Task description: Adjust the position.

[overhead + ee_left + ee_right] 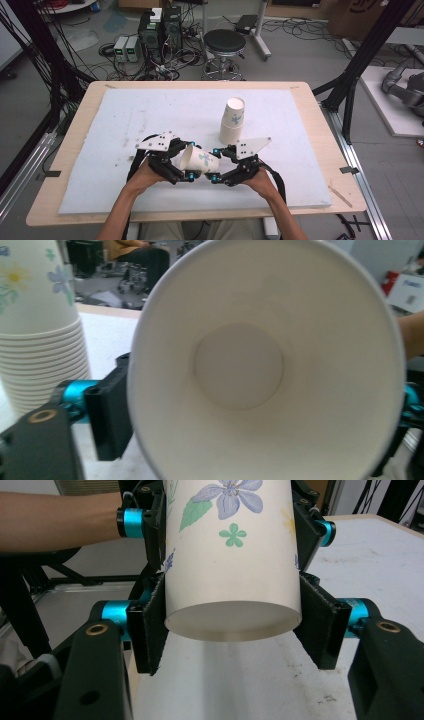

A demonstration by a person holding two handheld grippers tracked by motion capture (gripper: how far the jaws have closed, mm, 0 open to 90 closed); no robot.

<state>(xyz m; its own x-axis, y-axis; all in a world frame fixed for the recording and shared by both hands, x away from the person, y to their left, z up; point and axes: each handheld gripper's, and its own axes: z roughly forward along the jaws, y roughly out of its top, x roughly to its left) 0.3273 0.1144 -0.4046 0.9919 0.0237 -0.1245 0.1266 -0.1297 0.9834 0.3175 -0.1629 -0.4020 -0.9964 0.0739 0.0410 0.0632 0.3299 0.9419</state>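
Observation:
A flowered paper cup point(199, 159) is held on its side just above the white mat point(150, 110), near the table's front. My left gripper point(191, 161) grips the wide mouth end, and in the left gripper view I look straight into the cup point(240, 365), its rim squeezed slightly oval between the jaws. My right gripper point(215, 164) is shut on the narrow base end. In the right gripper view its pads point(152, 630) press both sides of the cup point(232, 570), with the left gripper's jaws flanking the far end.
An upside-down stack of matching cups point(232, 122) stands on the mat just behind the grippers, at the left in the left gripper view point(35, 330). The wooden table point(75, 125) rims the mat. A stool point(225, 45) and computer boxes point(160, 30) sit on the floor beyond.

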